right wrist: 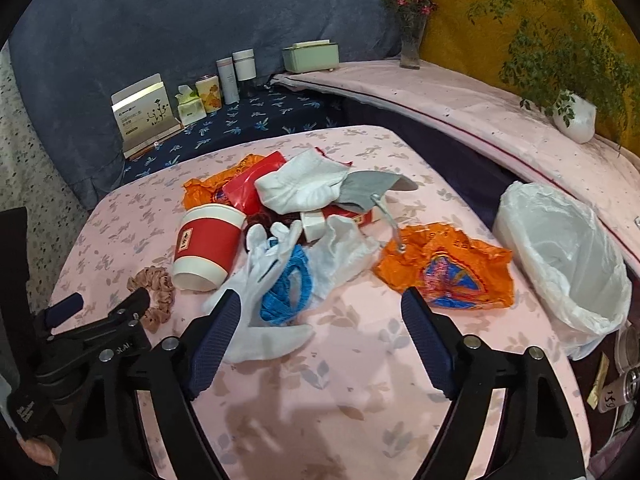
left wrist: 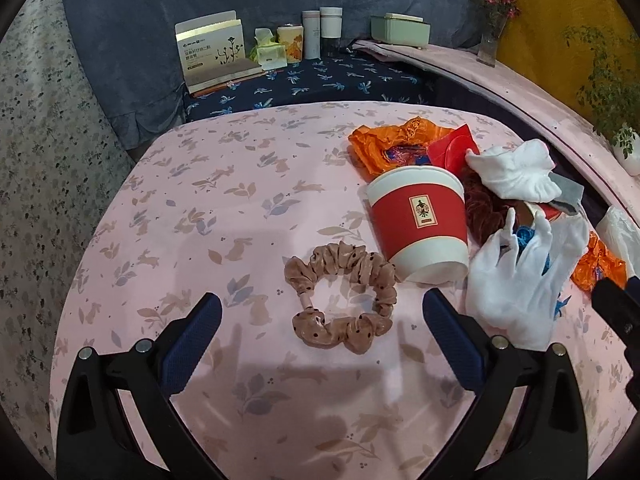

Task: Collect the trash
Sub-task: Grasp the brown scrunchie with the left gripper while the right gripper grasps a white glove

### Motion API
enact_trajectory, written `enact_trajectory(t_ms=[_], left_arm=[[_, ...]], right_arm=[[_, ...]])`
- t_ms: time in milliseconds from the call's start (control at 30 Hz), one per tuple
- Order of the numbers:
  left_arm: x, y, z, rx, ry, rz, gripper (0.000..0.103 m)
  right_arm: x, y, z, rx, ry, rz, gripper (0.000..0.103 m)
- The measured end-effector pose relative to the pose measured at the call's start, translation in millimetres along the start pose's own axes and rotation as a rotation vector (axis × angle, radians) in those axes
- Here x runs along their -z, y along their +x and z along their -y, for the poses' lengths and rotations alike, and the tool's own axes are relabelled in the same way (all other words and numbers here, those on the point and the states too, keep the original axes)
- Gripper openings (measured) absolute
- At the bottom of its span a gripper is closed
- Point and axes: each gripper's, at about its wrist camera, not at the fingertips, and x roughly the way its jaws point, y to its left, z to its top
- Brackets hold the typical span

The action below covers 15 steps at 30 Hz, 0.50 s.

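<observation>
Beside the lined bin [right wrist: 560, 256] at the table's right edge, nothing looks collected yet: what shows of its white liner is bare (the bottom is partly hidden by the near rim, so something small could lie there), and the litter is still spread over the pink rabbit-print tablecloth [right wrist: 340, 380].

Nearest the bin, just to its left, lies a crumpled orange wrapper [right wrist: 444, 268] with a small metal hook resting on its far edge. Further from the bin sits the main heap — a white glove [right wrist: 276, 264] draped over a blue net-like item [right wrist: 286, 292], a white sock [right wrist: 304, 188], a grey cloth, a red packet and a second orange wrapper [right wrist: 208, 190] at the back. The red paper cup [right wrist: 206, 248] lies on its side at the heap's far side from the bin, and farthest of all is the tan dotted scrunchie [left wrist: 340, 296], touching the cup's base.

The right gripper [right wrist: 320, 320] hangs above the cloth with its jaws apart and nothing gripped; its left finger overlaps the glove's cuff in the view, though I cannot tell whether it touches. The left gripper [left wrist: 322, 320] is likewise spread wide and empty, its fingers framing the scrunchie without pressing it.

My reading — the task is at its very start: every wrapper and the cup remain to be carried to the bin, while the scrunchie, glove and socks probably are not trash.
</observation>
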Motion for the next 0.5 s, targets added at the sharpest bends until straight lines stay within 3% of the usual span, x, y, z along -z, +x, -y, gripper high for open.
enact_trajectory(t_ms=[67, 167, 267, 333, 433, 500], left_arm=[[-0.8, 7.3, -0.9, 0.015, -0.005, -0.016, 0.092], [-0.3, 16.3, -1.7, 0.035, -0.004, -0.046, 0.077], [1.4, 21.1, -5.0, 0.068, -0.029, -0.073, 0.057], [3.0, 21.9, -4.2, 0.091, -0.026, -0.086, 0.032], [5.2, 21.3, -0.5, 0.104, -0.015, -0.099, 0.012], [5.9, 19.0, 1.7, 0.105, -0.012, -0.101, 0.010]], right_arm=[[-1.9, 10.8, -7.0, -0.006, -0.004, -0.011, 0.067], [-4.2, 27.4, -17.5, -0.012, -0.022, -0.030, 0.057], [-3.7, 38.1, -24.0, -0.020, -0.034, -0.043, 0.043], [-2.9, 42.8, -28.1, -0.031, -0.040, -0.052, 0.030], [-2.3, 44.2, -31.8, -0.042, -0.051, -0.047, 0.015], [-2.8, 42.7, -33.7, -0.051, -0.058, -0.039, 0.007]])
